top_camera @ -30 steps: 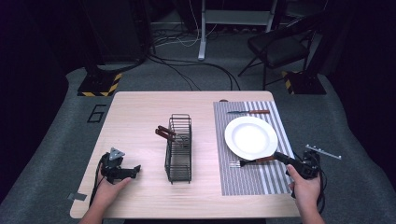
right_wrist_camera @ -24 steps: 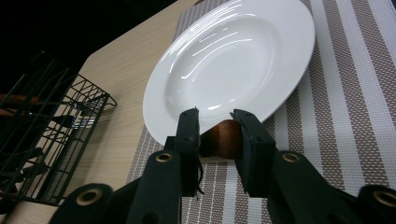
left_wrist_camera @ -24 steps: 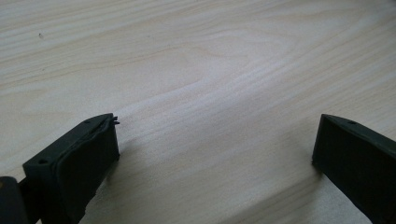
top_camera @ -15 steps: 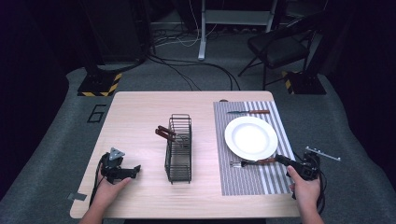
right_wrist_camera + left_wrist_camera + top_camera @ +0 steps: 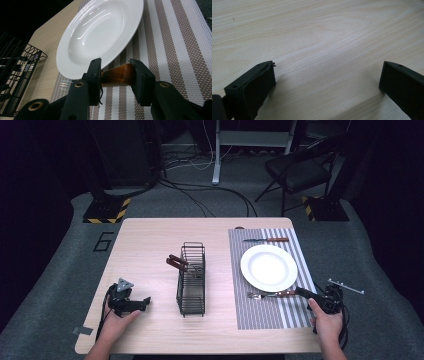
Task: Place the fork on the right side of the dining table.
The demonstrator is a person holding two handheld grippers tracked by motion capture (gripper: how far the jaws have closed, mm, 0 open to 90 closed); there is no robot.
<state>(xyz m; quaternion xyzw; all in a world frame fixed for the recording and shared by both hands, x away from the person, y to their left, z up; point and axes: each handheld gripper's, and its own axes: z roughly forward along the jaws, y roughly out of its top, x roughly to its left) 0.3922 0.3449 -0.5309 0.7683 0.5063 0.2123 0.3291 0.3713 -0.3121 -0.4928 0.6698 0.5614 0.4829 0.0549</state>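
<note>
A fork [image 5: 270, 295] with a brown wooden handle [image 5: 117, 73] lies on the striped placemat [image 5: 260, 312], just in front of the white plate [image 5: 268, 267]. My right gripper [image 5: 300, 291] is at the fork's handle end. In the right gripper view its jaws [image 5: 115, 62] press on both sides of the handle, with the plate [image 5: 100, 32] right behind. My left gripper [image 5: 145, 301] rests on the bare wood at the front left. It is open [image 5: 328, 67], with nothing between the jaws.
A black wire rack [image 5: 191, 280] stands mid-table with brown-handled utensils [image 5: 177, 262] in it, and it appears at the left of the right gripper view [image 5: 15, 72]. A knife [image 5: 266, 240] lies on the mat beyond the plate. The table's right edge is near my right hand.
The fork has come down from a slight tilt and shifted a little left, and now lies flat in front of the plate. The left gripper has not moved.
</note>
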